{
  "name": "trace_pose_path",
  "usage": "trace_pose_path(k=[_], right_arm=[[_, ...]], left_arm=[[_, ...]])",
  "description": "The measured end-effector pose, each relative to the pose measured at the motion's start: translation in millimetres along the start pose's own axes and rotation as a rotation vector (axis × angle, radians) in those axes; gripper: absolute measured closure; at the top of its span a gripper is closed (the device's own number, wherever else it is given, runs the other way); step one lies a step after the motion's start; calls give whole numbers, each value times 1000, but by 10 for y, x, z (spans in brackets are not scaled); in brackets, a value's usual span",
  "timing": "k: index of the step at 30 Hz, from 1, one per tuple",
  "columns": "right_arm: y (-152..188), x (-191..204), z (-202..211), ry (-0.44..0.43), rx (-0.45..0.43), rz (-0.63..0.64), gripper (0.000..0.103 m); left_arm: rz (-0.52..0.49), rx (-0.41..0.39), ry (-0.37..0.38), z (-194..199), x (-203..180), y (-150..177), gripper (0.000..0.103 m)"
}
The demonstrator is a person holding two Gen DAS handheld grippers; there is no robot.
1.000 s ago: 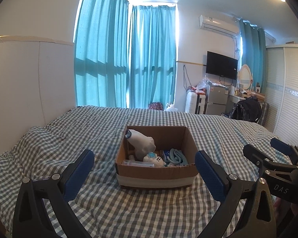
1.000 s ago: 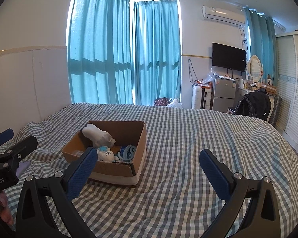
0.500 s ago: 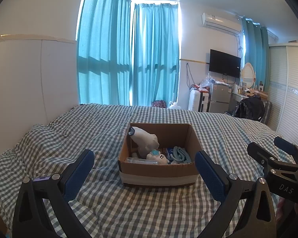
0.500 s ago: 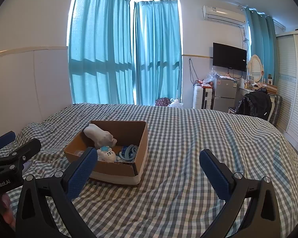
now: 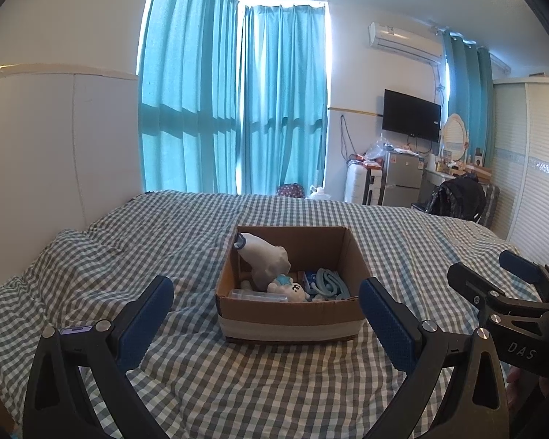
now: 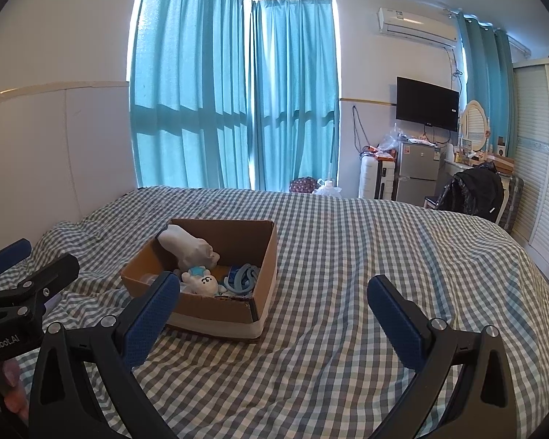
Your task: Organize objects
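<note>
An open cardboard box [image 5: 289, 316] [image 6: 216, 309] sits on the checked bed. Inside lie a white bundle with a blue cap [image 5: 265, 259] [image 6: 186, 245], a small white plush with a blue top [image 5: 291, 287] [image 6: 201, 280], blue looped straps [image 5: 327, 285] [image 6: 243, 278] and a clear flat item [image 5: 258, 295]. My left gripper [image 5: 265, 318] is open and empty, in front of the box. My right gripper [image 6: 271, 316] is open and empty, to the right of the box; it also shows at the right of the left wrist view [image 5: 494, 292].
The checked bedcover [image 6: 366, 263] spreads wide to the right of the box. A white headboard wall [image 5: 55, 146] stands at left. Teal curtains [image 5: 238, 109], a small fridge [image 6: 417, 172], a TV, a chair with a black bag [image 6: 472, 190] and a wardrobe lie beyond the bed.
Both grippers have drawn back a little and risen; the box sits slightly farther off and more centred in the left wrist view. Jaws stay open. Nothing in the box moved.
</note>
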State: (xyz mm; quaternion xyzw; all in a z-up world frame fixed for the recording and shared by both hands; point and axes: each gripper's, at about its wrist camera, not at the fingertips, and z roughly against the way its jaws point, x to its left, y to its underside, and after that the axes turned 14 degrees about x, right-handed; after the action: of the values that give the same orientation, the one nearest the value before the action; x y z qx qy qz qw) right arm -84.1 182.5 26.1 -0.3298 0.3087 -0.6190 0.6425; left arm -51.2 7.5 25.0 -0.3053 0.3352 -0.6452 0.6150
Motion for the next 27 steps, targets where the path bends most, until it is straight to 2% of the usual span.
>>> trace_pose_path(k=[27], right_arm=[[71, -11, -55, 3, 24, 0, 0]], left_arm=[[8, -14, -22, 9, 28, 66, 0]])
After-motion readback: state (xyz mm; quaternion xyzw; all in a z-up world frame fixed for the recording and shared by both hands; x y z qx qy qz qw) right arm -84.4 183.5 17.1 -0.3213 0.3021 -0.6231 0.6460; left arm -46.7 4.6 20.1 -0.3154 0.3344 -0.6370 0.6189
